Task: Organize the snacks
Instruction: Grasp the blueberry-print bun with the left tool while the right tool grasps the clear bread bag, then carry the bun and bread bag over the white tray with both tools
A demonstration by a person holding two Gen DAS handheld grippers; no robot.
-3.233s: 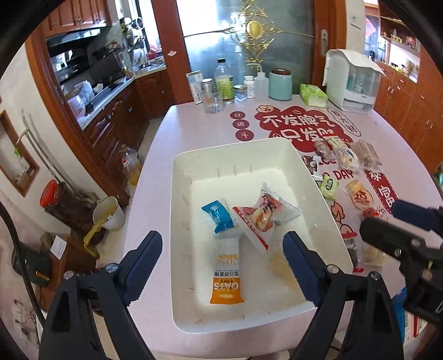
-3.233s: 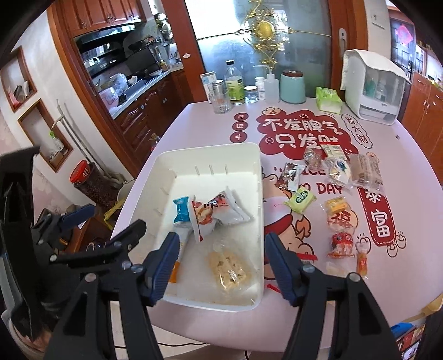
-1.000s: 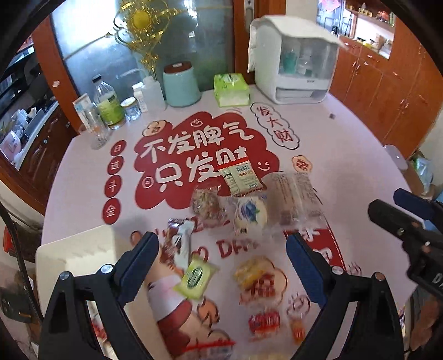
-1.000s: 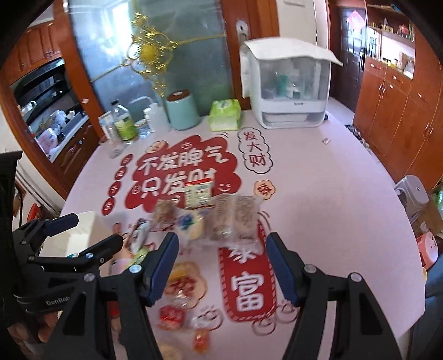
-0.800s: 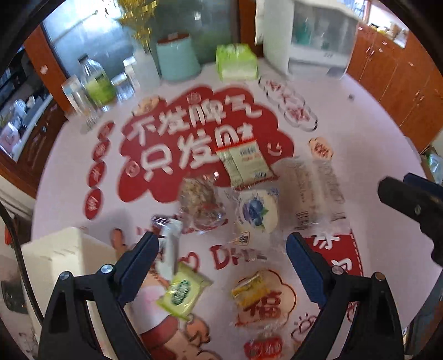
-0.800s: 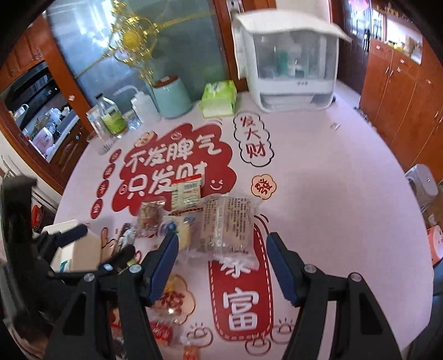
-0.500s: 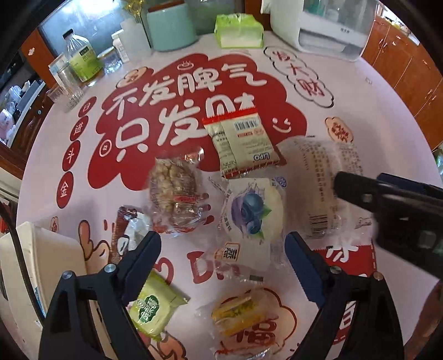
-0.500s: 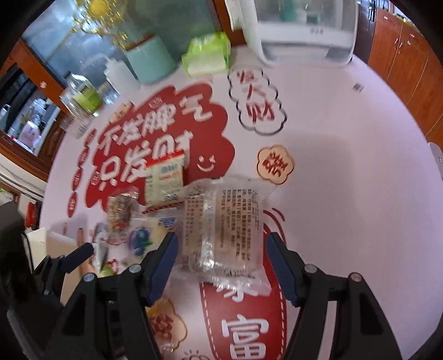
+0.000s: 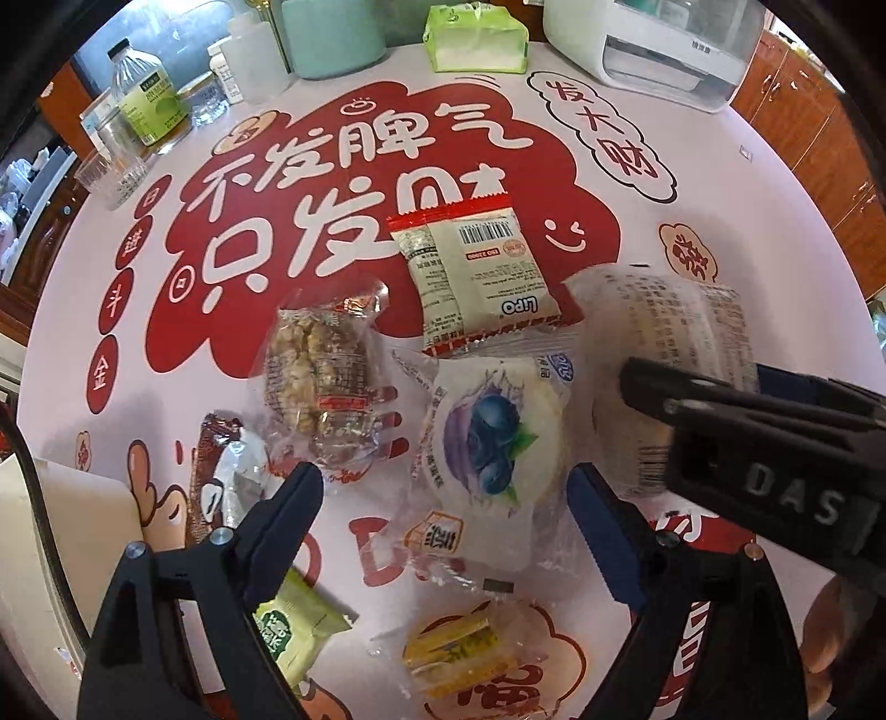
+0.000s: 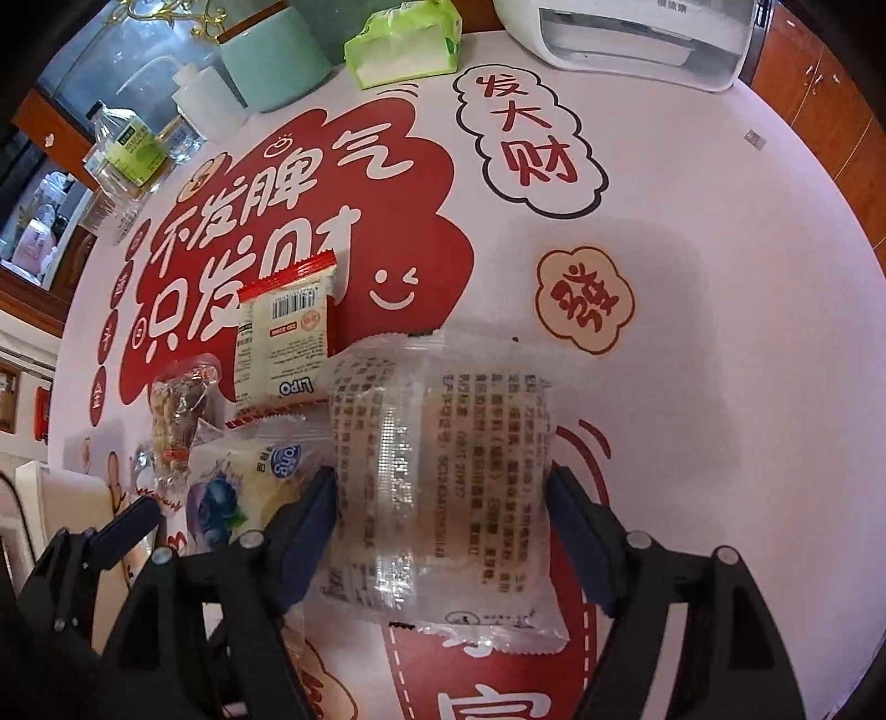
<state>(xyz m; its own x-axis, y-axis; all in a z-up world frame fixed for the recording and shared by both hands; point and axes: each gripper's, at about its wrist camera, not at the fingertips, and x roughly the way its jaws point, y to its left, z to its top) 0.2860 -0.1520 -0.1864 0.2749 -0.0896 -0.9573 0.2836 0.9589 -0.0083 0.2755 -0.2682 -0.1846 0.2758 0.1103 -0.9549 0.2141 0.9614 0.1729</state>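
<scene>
Snack packets lie on the pink printed table. My left gripper [image 9: 443,498] is open, its jaws on either side of the blueberry pastry packet [image 9: 493,437]. My right gripper [image 10: 440,498] is open and straddles the big clear cake packet [image 10: 437,476], which also shows in the left wrist view [image 9: 664,327]; whether the fingers touch it I cannot tell. Beside them lie a nut bar [image 9: 321,382], a red-edged LIPO packet [image 9: 470,277], a green packet [image 9: 288,626], a yellow packet [image 9: 454,659] and a brown wrapper [image 9: 213,471]. The white bin's corner [image 9: 61,554] is at the left.
At the table's far edge stand a green-label bottle [image 9: 147,94], a glass [image 9: 111,171], a teal jar [image 9: 332,33], a green tissue pack [image 9: 476,39] and a white appliance [image 9: 664,44]. Wooden cabinets [image 9: 819,127] are to the right.
Both grippers have swung from over the bin to the loose snacks and dropped low. The left now brackets the blueberry packet, the right the clear cake packet.
</scene>
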